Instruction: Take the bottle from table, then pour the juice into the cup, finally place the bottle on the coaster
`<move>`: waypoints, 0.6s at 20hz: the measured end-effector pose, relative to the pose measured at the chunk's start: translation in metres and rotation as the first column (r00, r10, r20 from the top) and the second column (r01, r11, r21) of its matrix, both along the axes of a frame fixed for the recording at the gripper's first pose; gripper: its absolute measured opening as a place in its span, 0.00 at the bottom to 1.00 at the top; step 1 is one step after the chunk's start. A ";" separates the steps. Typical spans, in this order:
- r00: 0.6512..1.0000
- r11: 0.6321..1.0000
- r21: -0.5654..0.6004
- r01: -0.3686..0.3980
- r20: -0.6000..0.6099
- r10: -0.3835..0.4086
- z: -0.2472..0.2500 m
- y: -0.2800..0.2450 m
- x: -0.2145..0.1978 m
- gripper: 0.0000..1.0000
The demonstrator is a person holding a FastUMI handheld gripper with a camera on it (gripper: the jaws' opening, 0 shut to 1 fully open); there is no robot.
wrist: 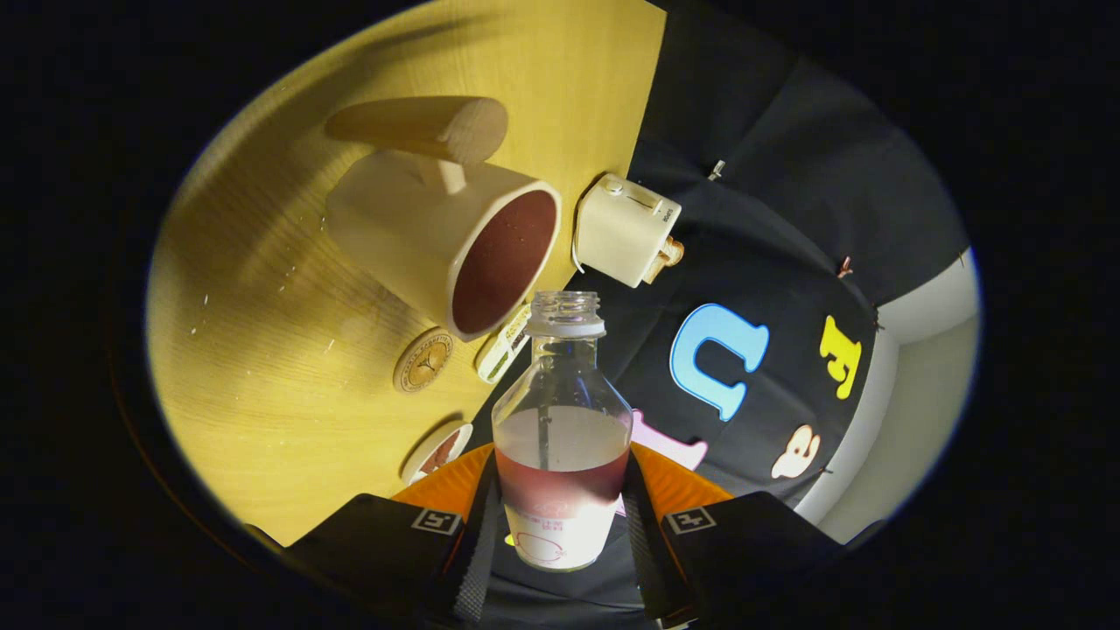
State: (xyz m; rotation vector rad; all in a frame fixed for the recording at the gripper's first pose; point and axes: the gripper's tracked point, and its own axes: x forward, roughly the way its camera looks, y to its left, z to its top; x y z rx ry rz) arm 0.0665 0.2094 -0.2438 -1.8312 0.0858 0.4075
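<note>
A clear bottle (562,394) with no cap and a white label sits between my fingers, and my gripper (560,503) is shut on its lower body. Reddish juice fills roughly its lower half. The whole scene looks rolled, with the wooden table (280,350) standing steeply beside the bottle. Just beyond the bottle's mouth is a white cup (437,236) with a wooden handle (420,127). Its opening faces me and shows dark red inside. The bottle's mouth is close to the cup's rim; I see no stream. A round coaster (424,360) lies on the table beside the cup's base.
A white boxy device (626,229) with a knob stands at the table's edge beyond the cup. A small white object (501,347) lies between the coaster and the bottle's neck. Another round disc (437,451) lies near my left finger. Black cloth hangs past the table.
</note>
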 end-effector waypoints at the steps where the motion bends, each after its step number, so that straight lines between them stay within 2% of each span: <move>1: 1.000 0.999 0.043 0.022 -0.012 -0.022 0.000 -0.002 0.000 0.69; 4: 0.996 0.978 0.195 0.079 -0.045 -0.072 0.001 -0.008 -0.004 0.70; 7: 0.992 0.920 0.371 0.122 -0.079 -0.100 0.005 -0.005 -0.006 0.70; 10: 0.982 0.830 0.528 0.180 -0.145 -0.120 -0.001 -0.001 -0.007 0.70; 12: 0.968 0.743 0.626 0.237 -0.217 -0.126 -0.009 0.001 -0.011 0.70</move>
